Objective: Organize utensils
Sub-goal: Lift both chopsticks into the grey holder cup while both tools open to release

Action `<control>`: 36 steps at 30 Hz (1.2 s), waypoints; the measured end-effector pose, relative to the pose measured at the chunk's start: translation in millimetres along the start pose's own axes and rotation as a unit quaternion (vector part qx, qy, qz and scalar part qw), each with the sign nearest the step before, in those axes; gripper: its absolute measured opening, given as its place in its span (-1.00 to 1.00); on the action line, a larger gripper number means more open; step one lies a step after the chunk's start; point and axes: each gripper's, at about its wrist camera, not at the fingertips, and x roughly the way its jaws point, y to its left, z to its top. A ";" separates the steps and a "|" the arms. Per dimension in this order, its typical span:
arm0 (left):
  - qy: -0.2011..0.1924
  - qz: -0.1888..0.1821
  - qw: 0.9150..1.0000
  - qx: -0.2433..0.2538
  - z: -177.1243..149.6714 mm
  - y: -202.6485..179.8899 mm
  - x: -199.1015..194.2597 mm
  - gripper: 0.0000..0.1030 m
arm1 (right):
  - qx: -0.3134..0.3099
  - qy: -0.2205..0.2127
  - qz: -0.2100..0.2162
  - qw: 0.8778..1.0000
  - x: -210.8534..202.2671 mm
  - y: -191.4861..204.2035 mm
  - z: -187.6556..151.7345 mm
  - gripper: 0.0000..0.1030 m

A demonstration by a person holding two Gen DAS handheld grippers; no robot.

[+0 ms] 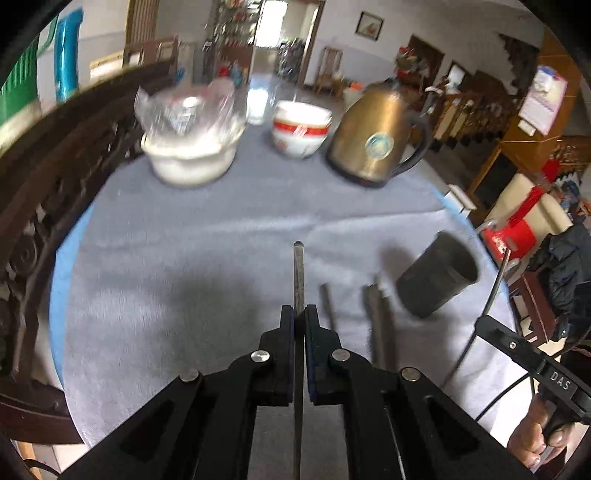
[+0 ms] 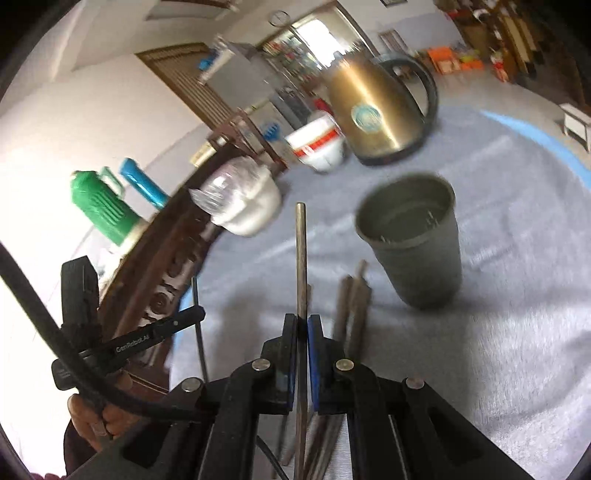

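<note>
Place: a lived-in home, a large dining and living room.
Tabletop (image 1: 207,236): round, covered by grey cloth.
Kitchenware: a brass-coloured kettle (image 1: 376,144), stacked bowls (image 1: 301,129).
Surroundings: carved dark wooden furniture (image 1: 55,177), a framed picture (image 1: 369,25), thermos flasks (image 2: 99,206) are seen.

The left gripper (image 1: 299,314) points steeply down, its jaws closed tight on a thin metal rod that sticks out past the fingertips. The right gripper (image 2: 303,319) tilts down less steeply and is rolled to one side, its jaws likewise clamped on a thin rod. Each wrist view catches the other tool at its edge, with the person's left hand (image 2: 98,421) and right hand (image 1: 535,439) wrapped around the handles.
</note>
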 end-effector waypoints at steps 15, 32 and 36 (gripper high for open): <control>-0.114 -0.034 0.991 0.063 59.4 -74.2 -82.0 -0.90 | -0.028 -0.154 0.003 0.988 -93.4 19.1 65.2 -0.88; -0.157 -0.074 0.981 0.084 103.7 -168.1 -57.8 -0.90 | -0.039 -0.192 -0.131 0.972 -101.0 -6.1 109.4 -0.88; -0.115 -0.056 0.988 0.081 94.8 -170.3 -17.1 -0.90 | -0.017 -0.170 -0.137 0.976 -89.7 -25.9 104.5 -0.88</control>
